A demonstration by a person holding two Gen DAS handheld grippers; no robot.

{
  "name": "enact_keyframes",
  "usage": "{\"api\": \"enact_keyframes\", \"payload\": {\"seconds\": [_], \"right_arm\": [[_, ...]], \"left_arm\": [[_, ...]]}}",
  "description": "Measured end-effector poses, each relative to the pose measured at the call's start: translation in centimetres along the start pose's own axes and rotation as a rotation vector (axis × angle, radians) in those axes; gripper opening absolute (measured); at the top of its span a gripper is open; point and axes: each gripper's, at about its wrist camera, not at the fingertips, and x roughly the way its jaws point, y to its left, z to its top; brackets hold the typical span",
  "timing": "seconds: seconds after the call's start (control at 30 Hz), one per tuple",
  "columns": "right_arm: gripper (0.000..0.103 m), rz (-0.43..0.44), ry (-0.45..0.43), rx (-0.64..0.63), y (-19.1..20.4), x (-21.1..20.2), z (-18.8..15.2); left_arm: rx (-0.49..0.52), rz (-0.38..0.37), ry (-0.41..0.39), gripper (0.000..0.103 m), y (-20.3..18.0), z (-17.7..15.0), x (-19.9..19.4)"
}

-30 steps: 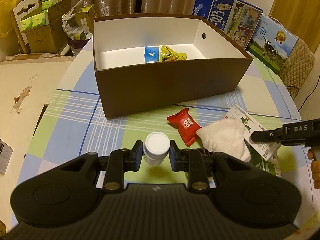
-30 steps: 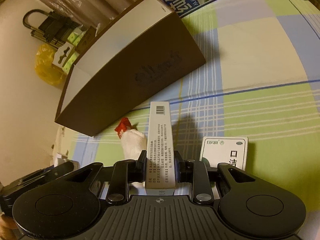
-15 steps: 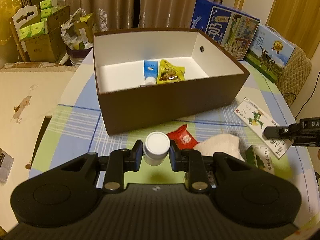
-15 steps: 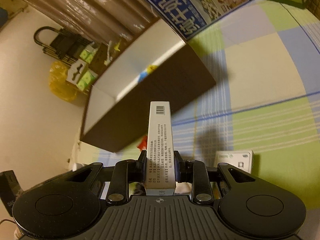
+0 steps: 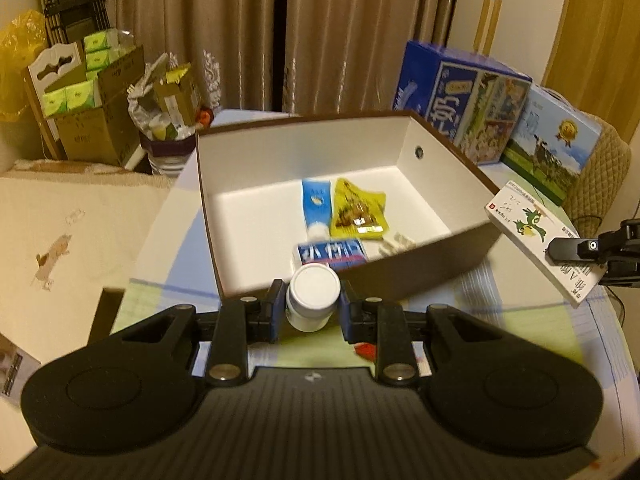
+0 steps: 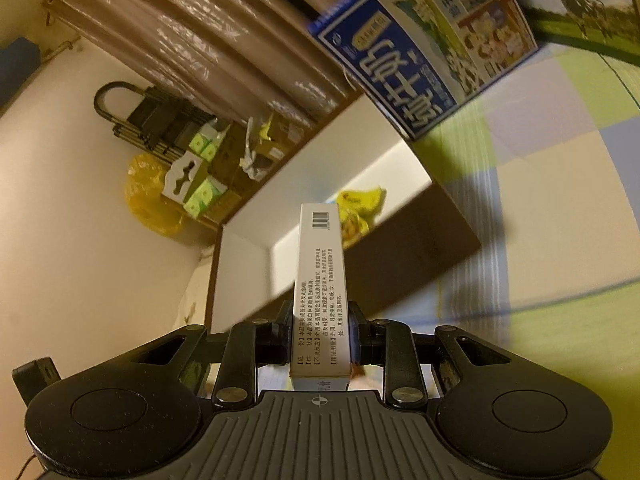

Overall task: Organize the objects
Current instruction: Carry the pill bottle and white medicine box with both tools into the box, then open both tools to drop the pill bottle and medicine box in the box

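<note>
At the near rim of the brown box (image 5: 436, 256), the left gripper (image 5: 313, 312) pinches a small white bottle (image 5: 312, 300) by its sides, cap toward the camera. Inside the box lie a blue tube (image 5: 316, 208), a yellow packet (image 5: 360, 210) and a blue-and-white carton (image 5: 332, 254), all close to the near wall. Over the box's right corner the right gripper (image 6: 320, 340) is clamped on a long white carton (image 6: 320, 280), which juts over the rim. Two milk cartons (image 5: 464, 96) stand at the table's far edge behind the box; a red wrapper (image 5: 366, 350) peeks from under the left gripper.
</note>
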Motion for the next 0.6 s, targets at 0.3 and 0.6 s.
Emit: {"api": "enact_keyframes", "payload": {"seconds": [0.3,0.6], "right_arm": [[0.023,-0.002,-0.025,-0.009,0.7,3.1,4.5],[0.023,-0.099,-0.017,-0.035,0.5,7.6,7.9]], "left_arm": [[-0.010,0.027,0.000,0.023,1.1,3.7,3.4],[0.001,0.043,0.030,0.023,2.0,5.8,6.7]]}}
